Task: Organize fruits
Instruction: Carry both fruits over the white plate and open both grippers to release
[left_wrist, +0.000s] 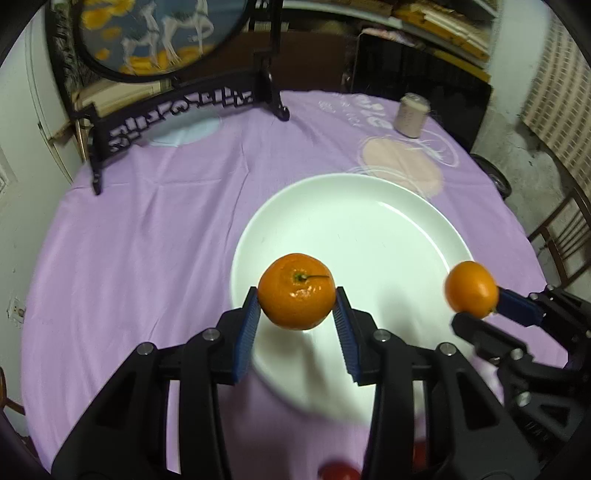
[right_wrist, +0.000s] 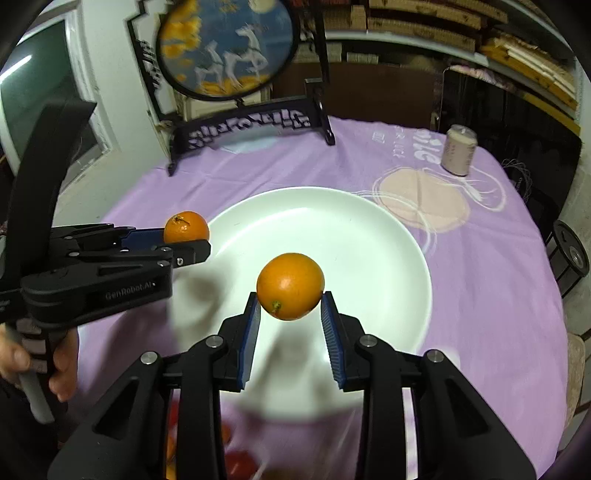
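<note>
A: What has the left gripper (left_wrist: 297, 297) got?

B: A round orange mandarin with a short green stem (left_wrist: 296, 291), pinched between the two blue ribbed pads, which are closed only as far as the fruit's sides. It hangs above the near-left rim of the large round white ceramic plate (left_wrist: 369, 221), not touching it.

A: And the right gripper (right_wrist: 289, 301)?

B: Much the same: its pads press on either side of a smooth round orange fruit (right_wrist: 290, 285), held above the near part of the plate's bowl. In the left wrist view that fruit sits off the plate's near-right edge.

A: Anything on the plate?

B: Only bare white glaze and soft shadows show.

A: What lies around the plate?

B: It rests on a lilac printed tablecloth (left_wrist: 147, 240). Beyond the plate, to the right, stands a small pale cylindrical can (left_wrist: 411, 115). Beyond it to the left is a black carved wooden stand holding a round painted screen (left_wrist: 177, 107).

A: Nearer than the plate?

B: Some red and orange rounded shapes (right_wrist: 240, 463) behind the fingers, possibly more fruit; they're too blurred to tell.
</note>
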